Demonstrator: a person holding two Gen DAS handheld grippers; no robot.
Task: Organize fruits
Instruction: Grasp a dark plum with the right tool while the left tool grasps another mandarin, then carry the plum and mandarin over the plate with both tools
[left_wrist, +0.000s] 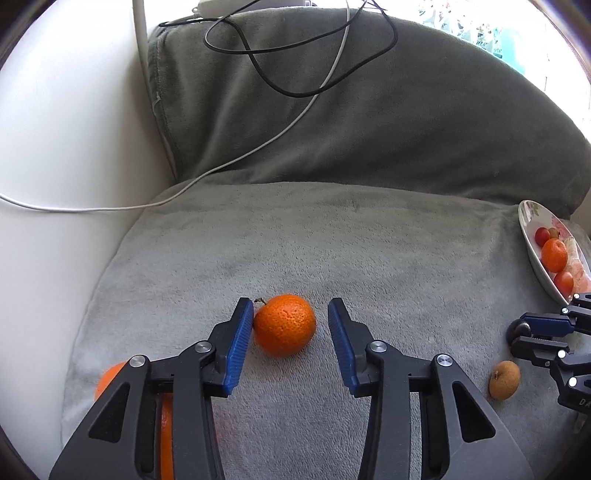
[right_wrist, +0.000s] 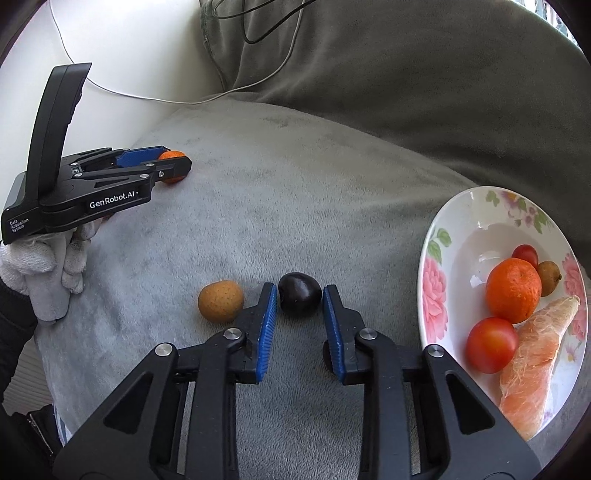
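Evidently both grippers bracket fruit bound for the plate (right_wrist: 448, 221) at right: left gripper (left_wrist: 291, 321) unclenched around the tangerine (left_wrist: 284, 325) at centre, right gripper (right_wrist: 300, 301) clenched on the dark plum (right_wrist: 299, 295) at lower centre.

The grey blanket (left_wrist: 332, 240) lies bare across the middle of the left wrist view, open room up to the dark cushion (left_wrist: 369, 110) at the top. Cables (left_wrist: 295, 85) loop over that cushion. Lower left, a white armrest (left_wrist: 55, 147) walls the side. In the right wrist view, the floral plate (right_wrist: 443, 258) blocks the right edge; a brown fruit (right_wrist: 221, 300) sits lower centre-left, beside a dark plum (right_wrist: 299, 294).
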